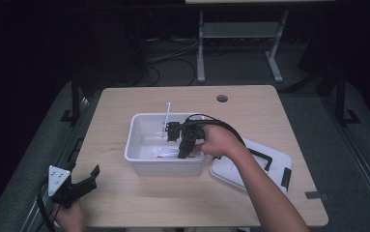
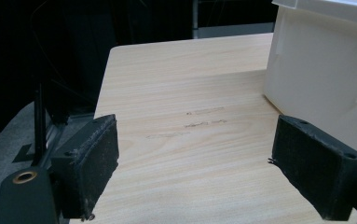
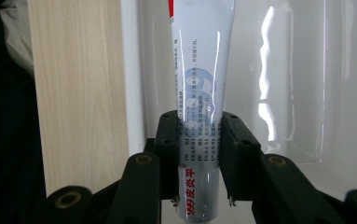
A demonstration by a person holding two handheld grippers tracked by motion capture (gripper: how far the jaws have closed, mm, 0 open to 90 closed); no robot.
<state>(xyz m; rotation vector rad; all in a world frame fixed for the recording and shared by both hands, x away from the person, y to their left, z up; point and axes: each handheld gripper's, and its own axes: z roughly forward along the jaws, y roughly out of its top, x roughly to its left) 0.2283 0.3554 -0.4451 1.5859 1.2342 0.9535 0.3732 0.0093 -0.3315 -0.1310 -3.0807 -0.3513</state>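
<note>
- Dark room, cables and a table frame on the floor at 12 o'clock; pale wooden surface (image 1: 124,203) in front, with a round cable hole (image 1: 222,98) near its far edge.
- White plastic bin (image 1: 141,166), open-topped, at the centre of the surface. Contents: a white tube with red and grey print (image 3: 202,84) lying on the floor of the bin close to one wall; a thin white stick-like item (image 1: 166,116) leaning at the bin's 12 o'clock side, too small to identify.
- White lid with black latches (image 1: 269,157), flat on the surface at 4 o'clock of the bin, off the bin.
- Right hand-held gripper (image 3: 199,140): lowered into the bin, jaws closed on the tube near its crimped end; tube grasped, not yet raised clear of the bin.
- Left hand-held gripper (image 2: 195,154): at 8 o'clock of the bin, near the surface's front-left corner, jaws spread wide, holding nothing, pointed toward the bin's outer wall.
- Progress, as judged: lid removal done, grasp on the tube made. Remaining: lift the tube out and set it down; the stick-like item is untouched in the bin.
</note>
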